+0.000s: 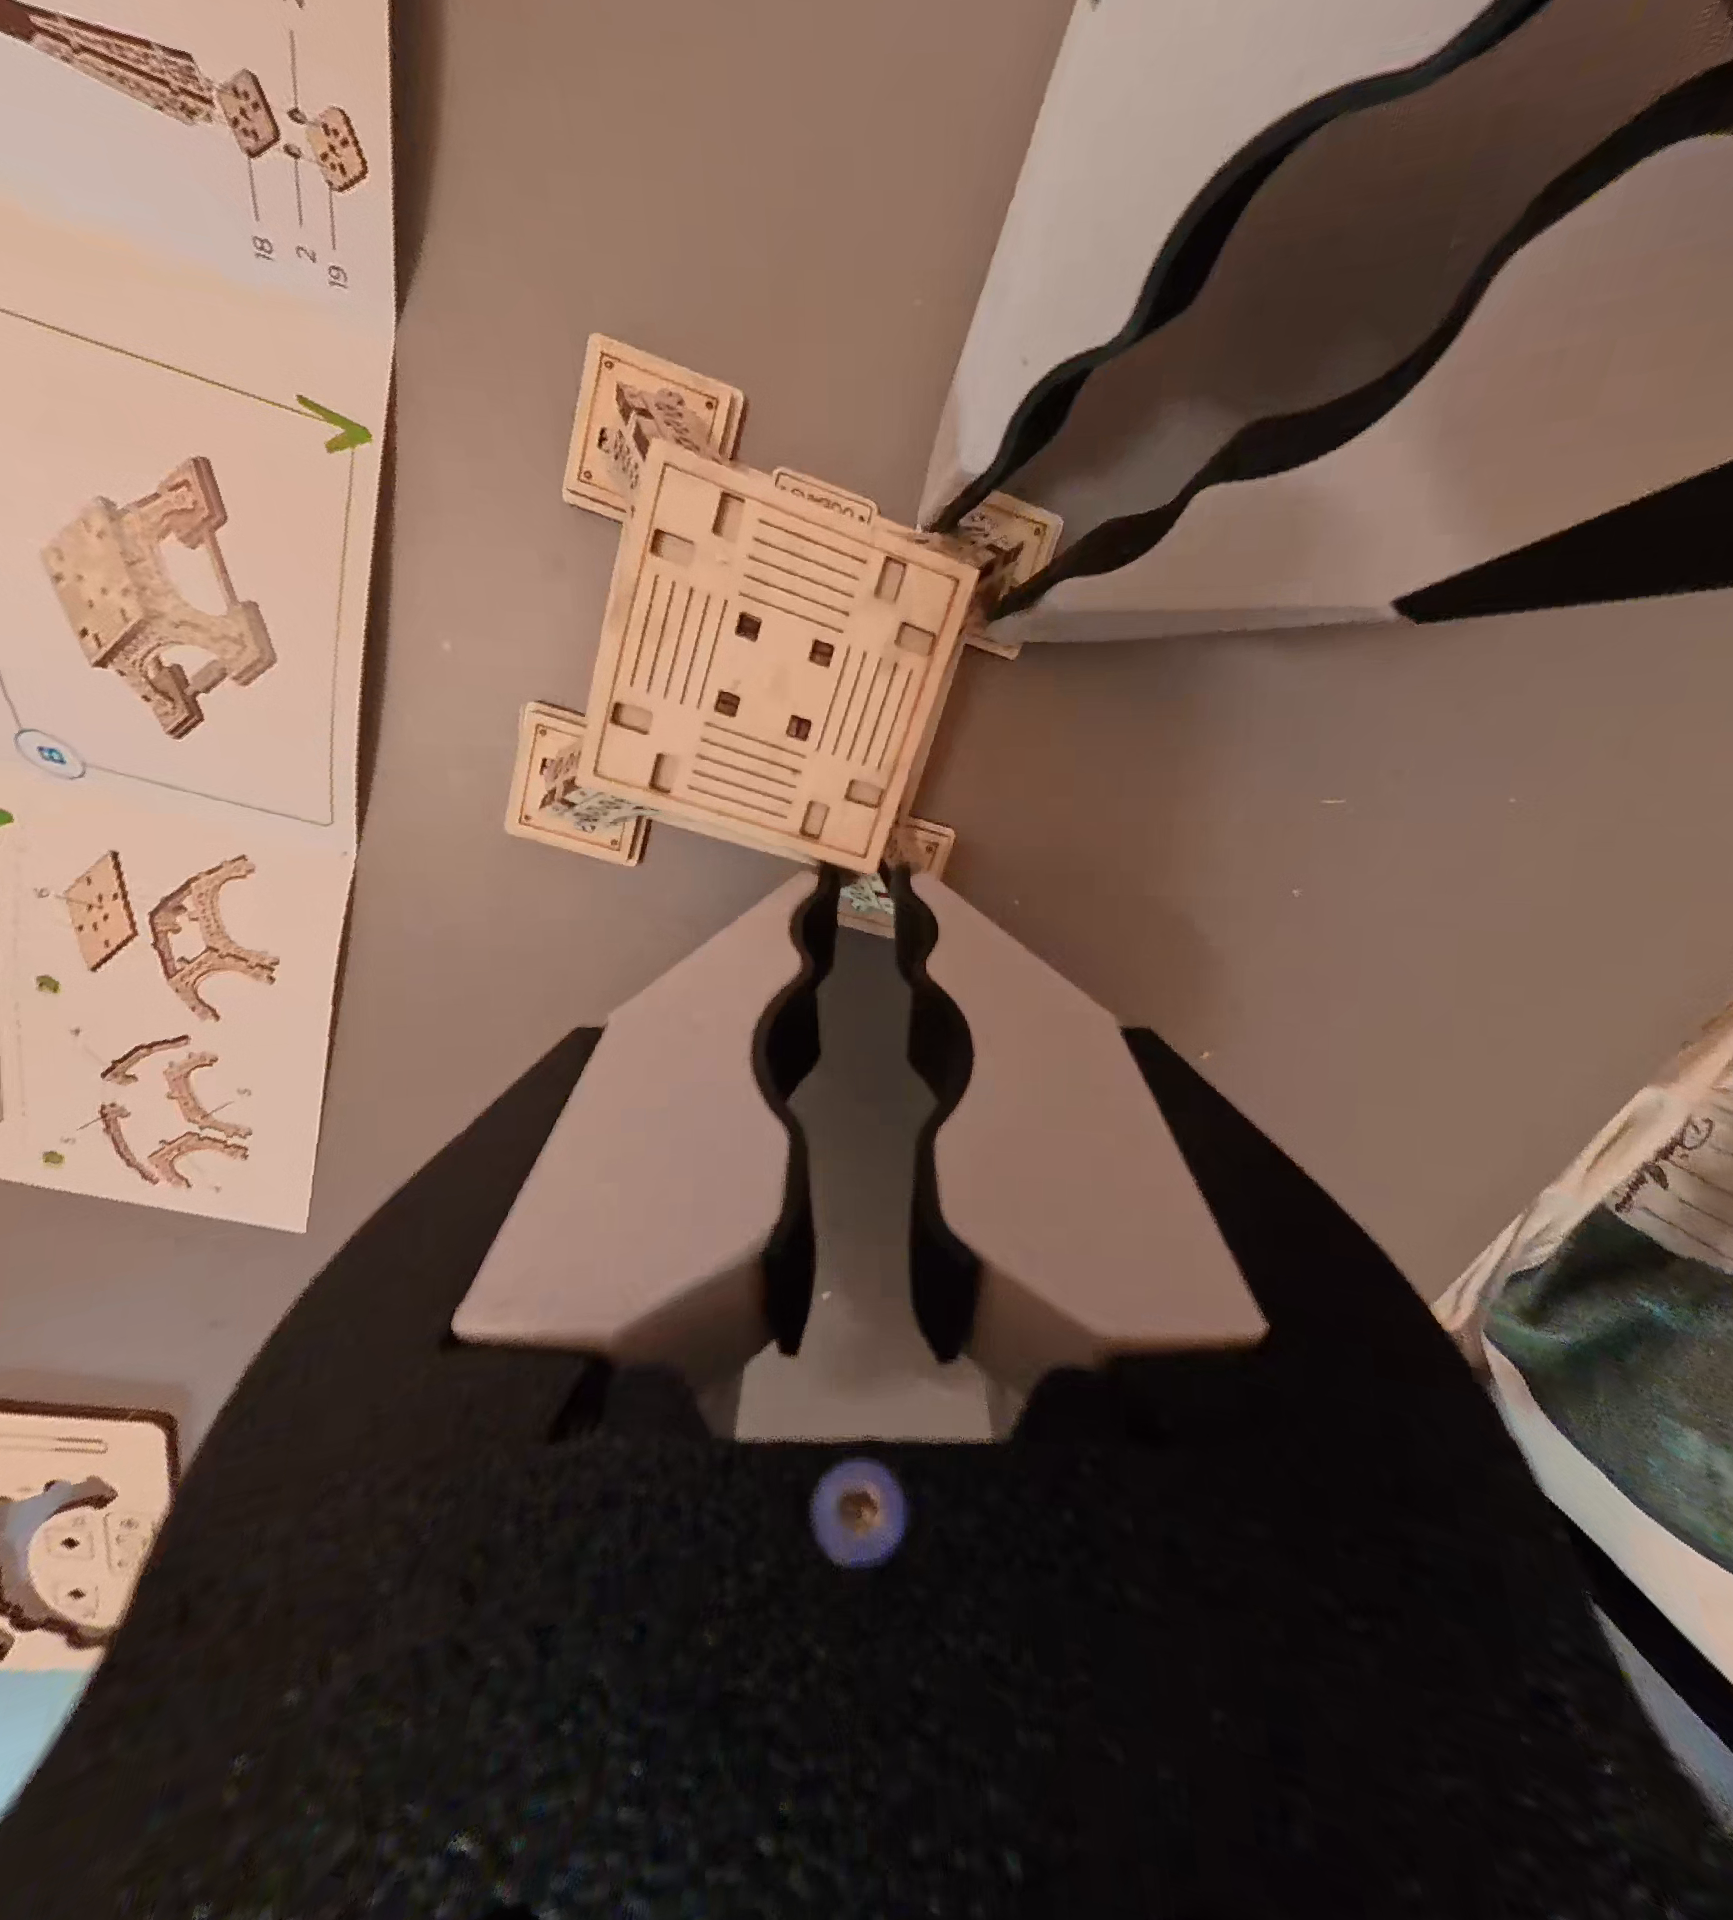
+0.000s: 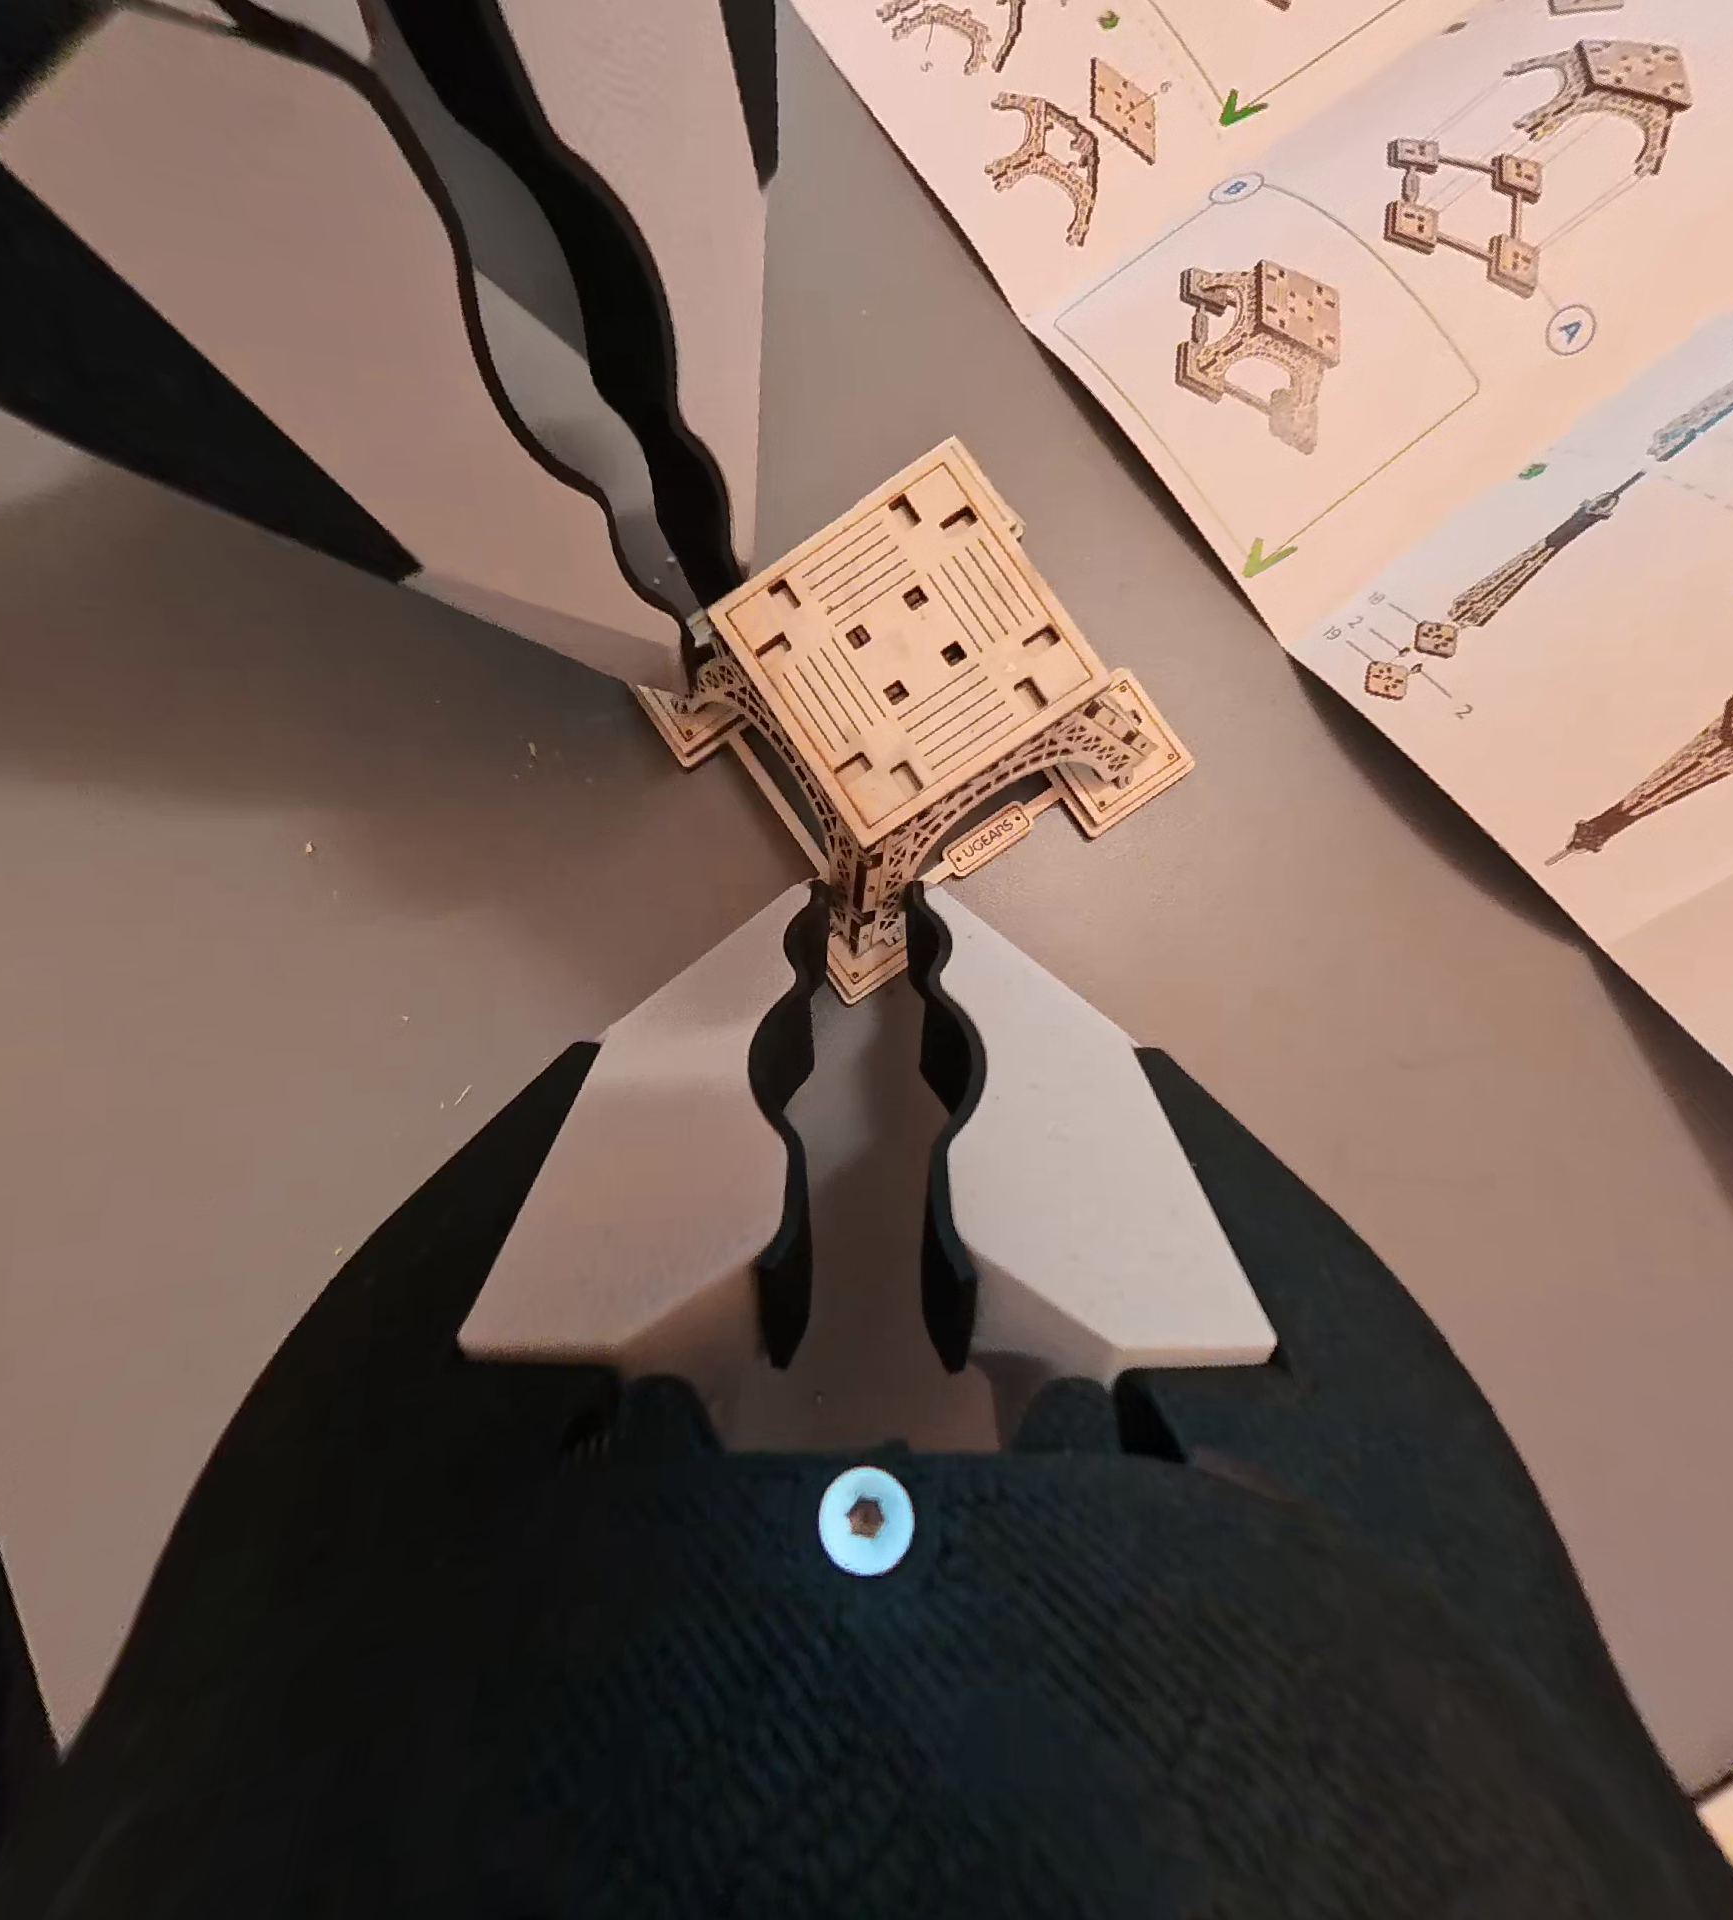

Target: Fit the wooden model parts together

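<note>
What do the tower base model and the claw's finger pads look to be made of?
Tower base model: thin pale plywood, unfinished, with dark burnt cut edges suggesting laser cutting. Right claw finger pads: matte black, wavy-edged, probably rubber or foam on grey, likely printed, plastic.

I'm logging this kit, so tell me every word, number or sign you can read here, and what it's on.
I don't quote writing; here is what bears it.
Wooden model: a small engraved nameplate under one arch.
Instruction sheet: part numbers, circled step marks and green arrows beside the drawings.
Printed paper at the right edge of the left wrist view: script-style lines, too blurred to read.
</note>
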`<action>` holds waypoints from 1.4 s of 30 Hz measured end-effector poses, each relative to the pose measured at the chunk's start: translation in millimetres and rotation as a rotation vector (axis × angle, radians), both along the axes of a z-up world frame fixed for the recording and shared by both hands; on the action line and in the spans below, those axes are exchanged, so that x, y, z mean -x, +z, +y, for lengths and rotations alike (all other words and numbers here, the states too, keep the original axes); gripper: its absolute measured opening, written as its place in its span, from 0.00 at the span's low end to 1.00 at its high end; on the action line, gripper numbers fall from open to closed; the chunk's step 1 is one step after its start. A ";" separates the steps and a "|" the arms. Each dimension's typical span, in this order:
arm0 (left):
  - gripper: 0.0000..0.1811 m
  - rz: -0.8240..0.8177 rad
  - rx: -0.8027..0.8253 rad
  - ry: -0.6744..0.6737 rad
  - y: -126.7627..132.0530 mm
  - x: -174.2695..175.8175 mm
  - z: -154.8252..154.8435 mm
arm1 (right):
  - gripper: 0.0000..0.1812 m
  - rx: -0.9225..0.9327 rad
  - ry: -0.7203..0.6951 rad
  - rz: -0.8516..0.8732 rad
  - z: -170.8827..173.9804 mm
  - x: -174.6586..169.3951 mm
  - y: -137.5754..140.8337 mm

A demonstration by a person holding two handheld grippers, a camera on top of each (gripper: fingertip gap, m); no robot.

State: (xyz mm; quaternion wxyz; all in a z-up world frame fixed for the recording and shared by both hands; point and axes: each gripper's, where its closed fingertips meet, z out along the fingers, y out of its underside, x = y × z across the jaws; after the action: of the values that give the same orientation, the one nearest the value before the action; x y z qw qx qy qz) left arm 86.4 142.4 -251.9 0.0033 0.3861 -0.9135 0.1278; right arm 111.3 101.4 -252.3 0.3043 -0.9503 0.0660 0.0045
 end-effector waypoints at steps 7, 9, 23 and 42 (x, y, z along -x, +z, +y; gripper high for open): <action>0.04 0.067 0.001 0.037 0.0 0.9 0.0 | 0.06 0.048 0.017 0.086 -1.0 -0.4 1.6; 0.04 0.080 -0.008 0.038 -0.1 1.1 0.1 | 0.06 0.063 0.011 0.111 -2.3 -0.6 3.9; 0.04 0.127 -0.023 0.074 -0.1 1.4 -0.1 | 0.04 0.074 -0.048 0.131 -3.9 -0.4 2.2; 0.04 0.080 -0.102 0.090 -2.3 0.5 -0.9 | 0.02 -0.019 -0.058 0.012 -5.2 0.4 1.1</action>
State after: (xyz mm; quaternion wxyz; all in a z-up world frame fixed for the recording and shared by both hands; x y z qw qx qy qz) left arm 85.9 141.6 -254.2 0.0143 0.4312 -0.8997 0.0658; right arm 110.9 96.2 -251.1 0.3128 -0.9450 0.0956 0.0022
